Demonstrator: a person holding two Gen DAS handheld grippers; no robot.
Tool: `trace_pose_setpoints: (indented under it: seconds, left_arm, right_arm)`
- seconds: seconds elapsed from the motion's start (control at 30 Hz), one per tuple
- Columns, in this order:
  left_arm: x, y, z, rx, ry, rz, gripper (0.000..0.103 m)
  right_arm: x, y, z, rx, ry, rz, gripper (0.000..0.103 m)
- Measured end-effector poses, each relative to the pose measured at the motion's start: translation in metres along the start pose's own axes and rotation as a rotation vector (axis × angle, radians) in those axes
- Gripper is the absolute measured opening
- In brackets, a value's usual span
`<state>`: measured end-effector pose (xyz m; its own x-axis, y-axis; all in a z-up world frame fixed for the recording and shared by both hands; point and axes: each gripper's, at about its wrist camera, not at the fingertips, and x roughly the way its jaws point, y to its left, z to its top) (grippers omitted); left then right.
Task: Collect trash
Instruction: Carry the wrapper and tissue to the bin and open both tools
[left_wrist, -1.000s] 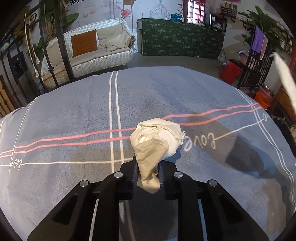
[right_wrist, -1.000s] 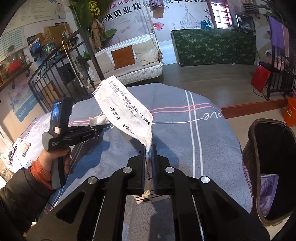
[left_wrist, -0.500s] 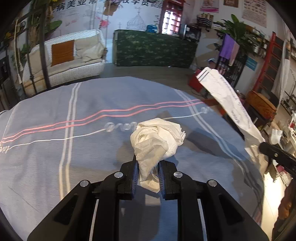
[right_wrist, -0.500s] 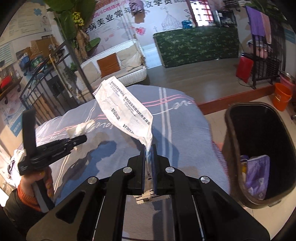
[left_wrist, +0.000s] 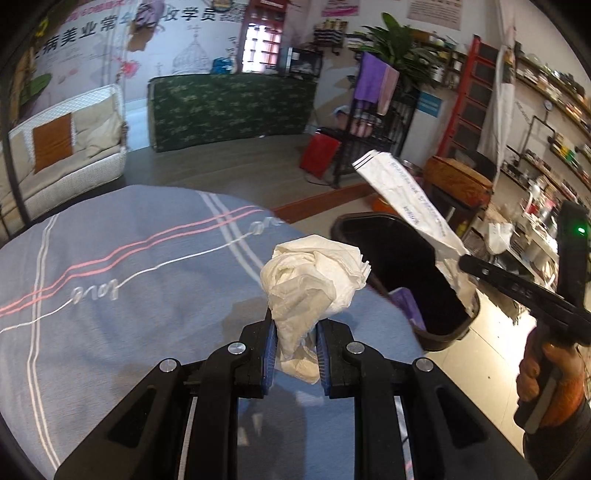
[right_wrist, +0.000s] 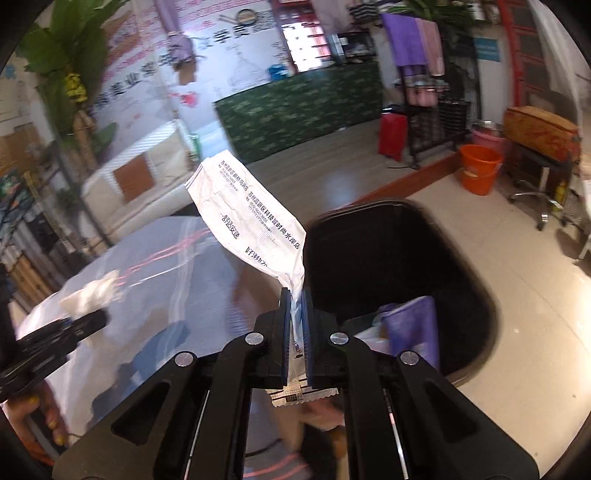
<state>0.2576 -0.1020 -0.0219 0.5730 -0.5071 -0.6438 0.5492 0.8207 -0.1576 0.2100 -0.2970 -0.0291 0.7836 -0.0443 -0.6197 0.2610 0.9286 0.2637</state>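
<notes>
My left gripper (left_wrist: 294, 332) is shut on a crumpled white tissue (left_wrist: 314, 280) and holds it above the right edge of the grey striped bed cover (left_wrist: 110, 295). My right gripper (right_wrist: 295, 299) is shut on a white printed paper wrapper (right_wrist: 251, 218), held up beside the rim of the black trash bin (right_wrist: 461, 266). The bin (left_wrist: 399, 258) stands on the floor to the right of the bed, with a purple bag (right_wrist: 410, 325) inside. In the left wrist view the right gripper (left_wrist: 465, 260) holds the wrapper (left_wrist: 406, 199) over the bin. The tissue (right_wrist: 90, 295) also shows in the right wrist view.
A white wicker sofa (left_wrist: 62, 155), a green patterned counter (left_wrist: 229, 107), a red bag (left_wrist: 317, 155) and a black rack (left_wrist: 373, 129) stand across the room. An orange bucket (right_wrist: 480, 170) and a stool (right_wrist: 535, 192) stand on the tiled floor beyond the bin.
Both grippers have swung right from over the bed toward the trash bin, each keeping its grip. The bin now fills the middle of the right wrist view.
</notes>
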Motion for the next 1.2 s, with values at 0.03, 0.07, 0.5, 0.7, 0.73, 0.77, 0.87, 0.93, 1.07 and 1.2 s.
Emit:
trace_pose_setpoints:
  seconds: [0.03,0.07,0.5,0.7,0.73,0.77,0.87,0.93,1.07,1.2]
  left_arm:
    - [0.005,-0.007,0.002,0.015,0.002,-0.014,0.019]
    - [0.008,-0.016,0.001,0.027,0.004,-0.023,0.019]
    - [0.038,-0.066,0.000,0.108,0.072,-0.137,0.019]
    - [0.049,-0.091,0.001,0.126,0.094,-0.176,0.019]
    - [0.051,-0.094,0.002,0.131,0.096,-0.180,0.019]
    - [0.052,-0.097,0.002,0.136,0.099,-0.185,0.019]
    - [0.061,-0.111,0.006,0.148,0.115,-0.213,0.019]
    - [0.068,-0.119,0.009,0.152,0.131,-0.233,0.019]
    - [0.084,-0.134,0.010,0.166,0.166,-0.244,0.019]
    - [0.099,-0.144,0.013,0.151,0.195,-0.246,0.019]
  right_arm:
    - [0.003,-0.007,0.001,0.004,0.001,-0.023,0.007]
    - [0.007,-0.016,0.002,0.016,0.007,-0.047,0.007]
    - [0.071,-0.093,-0.012,0.213,0.146,-0.156,0.064]
    - [0.040,-0.078,-0.019,0.152,0.044,-0.206,0.068]
    - [0.034,-0.076,-0.020,0.149,0.031,-0.212,0.068]
    - [0.026,-0.076,-0.022,0.147,0.010,-0.225,0.069]
    - [0.005,-0.076,-0.028,0.139,-0.028,-0.254,0.072]
    - [-0.006,-0.077,-0.032,0.140,-0.045,-0.268,0.072]
    - [-0.026,-0.085,-0.038,0.142,-0.061,-0.283,0.072]
    - [-0.039,-0.092,-0.042,0.137,-0.066,-0.310,0.073]
